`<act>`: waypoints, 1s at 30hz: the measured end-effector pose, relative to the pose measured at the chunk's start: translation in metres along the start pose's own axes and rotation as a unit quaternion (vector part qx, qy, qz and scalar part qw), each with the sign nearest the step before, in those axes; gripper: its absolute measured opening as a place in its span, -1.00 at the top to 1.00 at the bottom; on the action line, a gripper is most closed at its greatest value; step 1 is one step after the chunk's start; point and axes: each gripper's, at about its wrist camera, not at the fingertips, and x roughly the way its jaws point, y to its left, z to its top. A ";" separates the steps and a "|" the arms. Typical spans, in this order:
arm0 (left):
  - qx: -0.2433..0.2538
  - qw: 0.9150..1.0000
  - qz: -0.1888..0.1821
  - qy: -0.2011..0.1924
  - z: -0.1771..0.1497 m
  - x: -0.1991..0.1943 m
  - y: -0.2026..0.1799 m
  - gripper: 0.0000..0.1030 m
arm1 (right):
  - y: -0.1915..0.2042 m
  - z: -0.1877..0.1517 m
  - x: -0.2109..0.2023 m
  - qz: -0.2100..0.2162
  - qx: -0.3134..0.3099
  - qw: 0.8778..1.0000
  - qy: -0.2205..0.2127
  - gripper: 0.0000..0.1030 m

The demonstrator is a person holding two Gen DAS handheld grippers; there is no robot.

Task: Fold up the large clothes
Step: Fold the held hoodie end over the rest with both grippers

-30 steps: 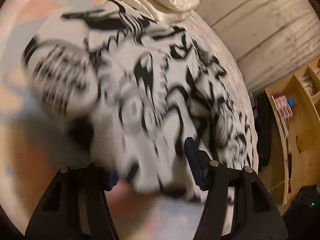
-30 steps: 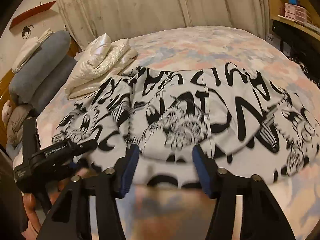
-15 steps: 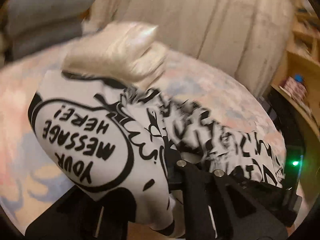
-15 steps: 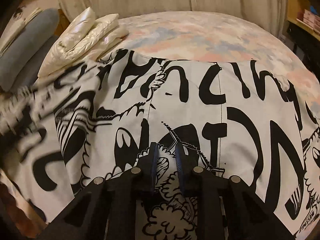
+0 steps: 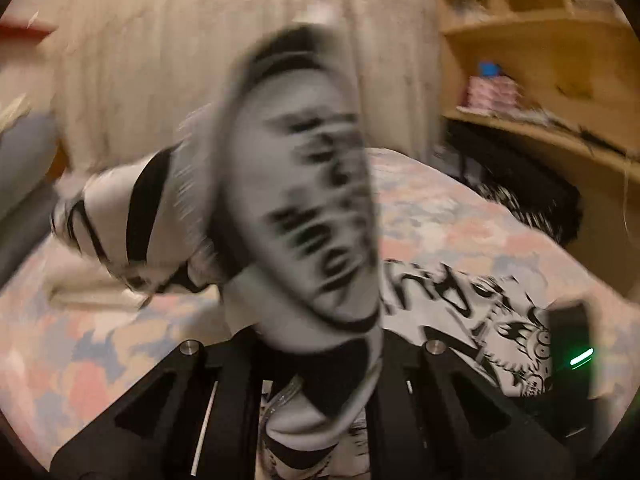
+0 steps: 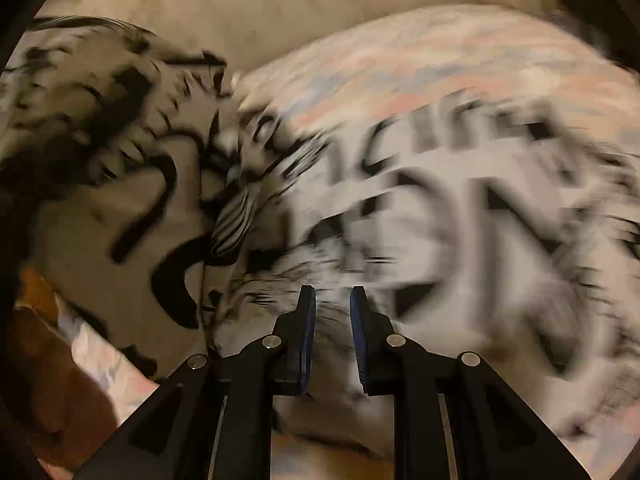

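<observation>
Left wrist view: the left gripper (image 5: 320, 364) is clamped on a fold of the black-and-white printed garment (image 5: 304, 208), raised blurred above the pastel bedspread (image 5: 80, 360).

Right wrist view: the right gripper (image 6: 332, 320) pinches the garment (image 6: 440, 240) lying on the bedspread (image 6: 400, 68), its jaws nearly together.

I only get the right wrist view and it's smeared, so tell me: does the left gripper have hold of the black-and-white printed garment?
Observer: Yes, the left gripper is shut on the printed garment; cloth covers its fingertips.
Operator: Is that part lifted?
Observer: It stands up off the bedspread, in front of the curtain.
Operator: And the rest?
Observer: Another part lies flat on the bedspread, low on the right of the left wrist view.
</observation>
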 end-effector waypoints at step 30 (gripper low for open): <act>0.190 0.952 -0.168 0.170 -0.066 0.053 -0.216 -0.03 | -0.205 -0.036 -0.181 -0.165 0.171 0.963 -0.125 0.06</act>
